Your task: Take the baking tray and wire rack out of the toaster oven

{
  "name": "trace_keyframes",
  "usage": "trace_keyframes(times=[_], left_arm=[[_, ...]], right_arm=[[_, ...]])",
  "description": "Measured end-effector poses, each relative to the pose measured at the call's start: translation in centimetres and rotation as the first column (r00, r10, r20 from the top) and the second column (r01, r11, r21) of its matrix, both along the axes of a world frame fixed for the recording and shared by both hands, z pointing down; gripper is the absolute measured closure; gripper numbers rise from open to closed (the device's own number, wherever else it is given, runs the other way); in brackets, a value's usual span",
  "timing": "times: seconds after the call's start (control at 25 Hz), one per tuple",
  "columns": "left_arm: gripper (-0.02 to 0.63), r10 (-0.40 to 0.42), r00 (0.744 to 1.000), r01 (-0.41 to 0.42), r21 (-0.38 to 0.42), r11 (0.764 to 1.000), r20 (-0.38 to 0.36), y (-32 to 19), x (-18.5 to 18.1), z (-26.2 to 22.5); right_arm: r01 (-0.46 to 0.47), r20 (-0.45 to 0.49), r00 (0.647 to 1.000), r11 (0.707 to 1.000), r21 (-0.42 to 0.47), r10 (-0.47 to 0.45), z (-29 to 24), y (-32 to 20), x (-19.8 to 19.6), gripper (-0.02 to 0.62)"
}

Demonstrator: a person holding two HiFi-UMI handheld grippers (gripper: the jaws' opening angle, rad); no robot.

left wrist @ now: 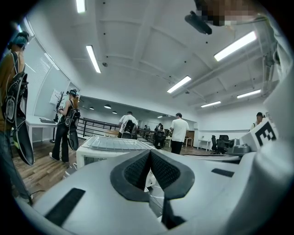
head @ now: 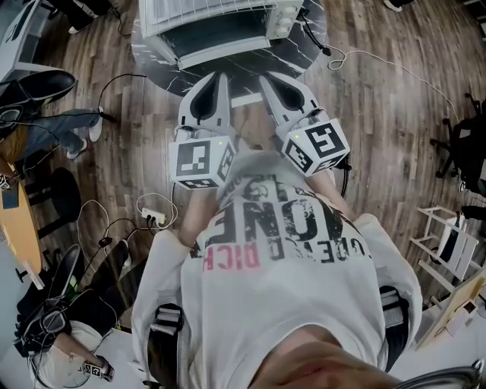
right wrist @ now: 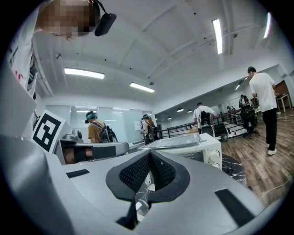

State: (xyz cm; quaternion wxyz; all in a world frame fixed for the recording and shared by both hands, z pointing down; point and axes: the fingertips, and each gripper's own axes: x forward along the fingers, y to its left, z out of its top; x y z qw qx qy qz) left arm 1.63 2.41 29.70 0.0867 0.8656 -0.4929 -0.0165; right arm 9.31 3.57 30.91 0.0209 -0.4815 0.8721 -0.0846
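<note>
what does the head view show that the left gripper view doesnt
Only the head view: the white power strip on the wood floor, and the black-and-white marker cube on the left gripper. Only the left gripper view: long ceiling strip lights and people standing across the room, one in a white shirt. Both: the white toaster oven on its dark marbled table, and the left gripper, jaws shut on nothing.

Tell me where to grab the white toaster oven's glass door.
Grip the top edge of the glass door, coming level from the front: it is the face of the white toaster oven turned toward the person, with the knobs to its right. No handle can be made out. Both the left gripper and right gripper are shut; open one first.
</note>
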Motion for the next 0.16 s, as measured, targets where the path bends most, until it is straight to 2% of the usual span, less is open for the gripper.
trace_keyframes(times=[0.16], left_arm=[[0.603,-0.003,1.0,0.003,-0.004,1.0,-0.009,-0.24,0.12,0.14]], right_arm=[[-0.002,0.002,1.0,1.0,-0.001,0.002,0.14,-0.21,0.33,0.594]])
